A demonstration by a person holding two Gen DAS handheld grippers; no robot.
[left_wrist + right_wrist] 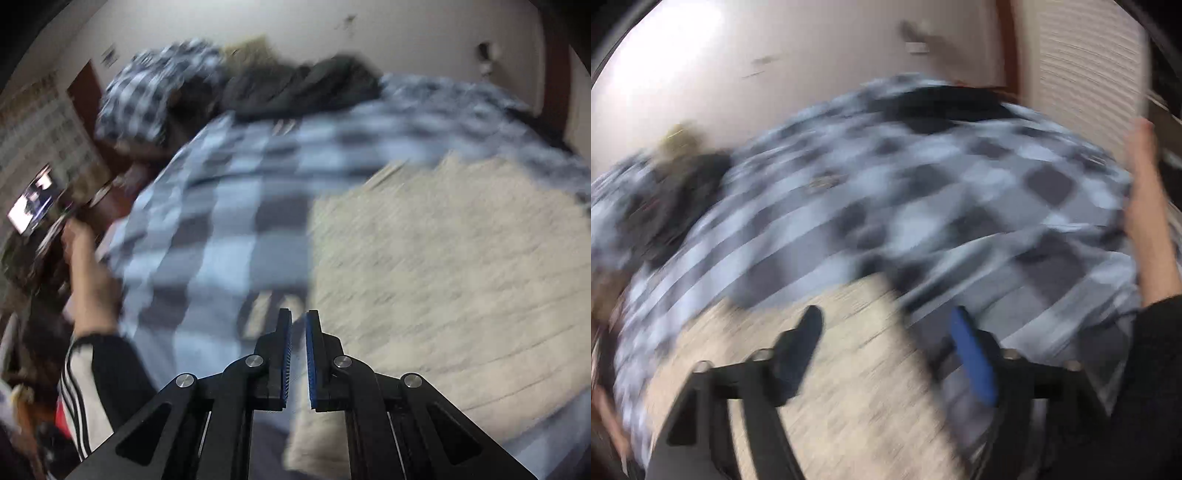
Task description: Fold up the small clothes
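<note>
A big checked blanket point(229, 206) in grey and pale blue covers the bed under me. On top of it lies a cream knitted cloth point(443, 266), the small piece I am folding; it is spread flat just below both my tongs. At the far end of the bed sits a dark heap of clothes point(303, 92), against the pale wall point(406, 37). My left tongs point(298, 323) are clenched, blue pads almost touching, with nothing between them. My right tongs point(886, 321) are released and wide apart, hanging over the edge of the cream cloth. The pictures are blurry. My striped sleeve point(86, 387) shows beside the blanket.
</note>
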